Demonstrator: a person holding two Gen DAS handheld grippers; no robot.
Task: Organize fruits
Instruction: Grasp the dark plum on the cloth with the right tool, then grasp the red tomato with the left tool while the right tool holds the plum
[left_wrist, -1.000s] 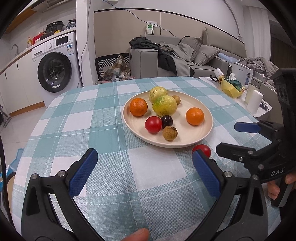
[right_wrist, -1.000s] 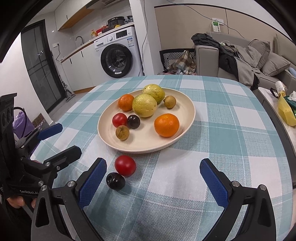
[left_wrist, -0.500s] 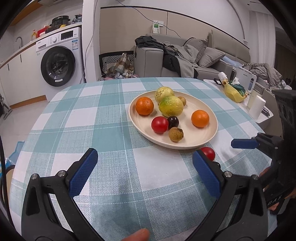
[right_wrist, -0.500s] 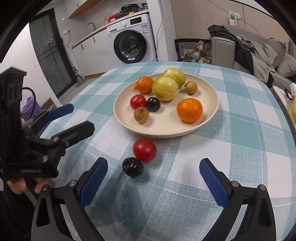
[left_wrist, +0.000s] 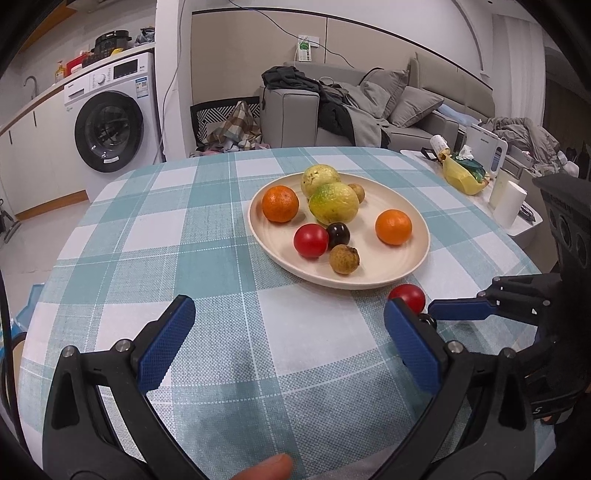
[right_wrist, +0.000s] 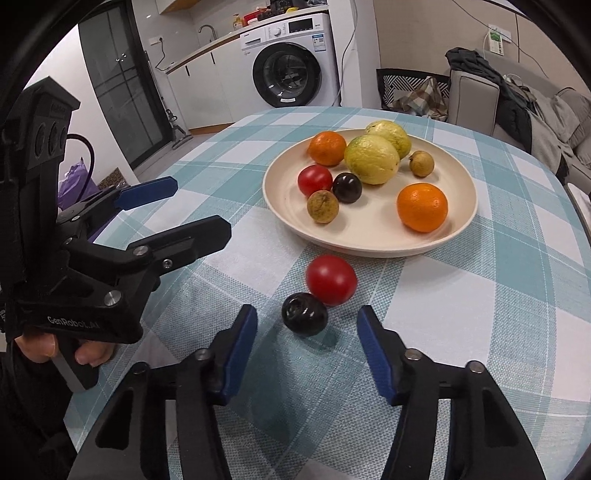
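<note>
A cream plate (right_wrist: 461, 221) (left_wrist: 413, 254) on the checked tablecloth holds two oranges, two yellow-green fruits, a red tomato, a dark plum and two small brown fruits. On the cloth in front of the plate lie a loose red tomato (right_wrist: 331, 280) (left_wrist: 407, 296) and a dark plum (right_wrist: 304, 314), touching each other. My right gripper (right_wrist: 307, 326) is open, its fingers on either side of the dark plum, not touching it. My left gripper (left_wrist: 288, 325) is open and empty over the cloth, left of the loose fruits; it also shows in the right wrist view (right_wrist: 184, 210).
The round table's edge curves close on the left and right. A side table (left_wrist: 480, 192) with a yellow bag, a white cup and boxes stands to the right. A washing machine (left_wrist: 110, 114) and sofa (left_wrist: 369, 107) lie beyond.
My right gripper has moved forward and down onto the dark plum and narrowed its opening. My left gripper has drifted a little closer to the plate and stays open.
</note>
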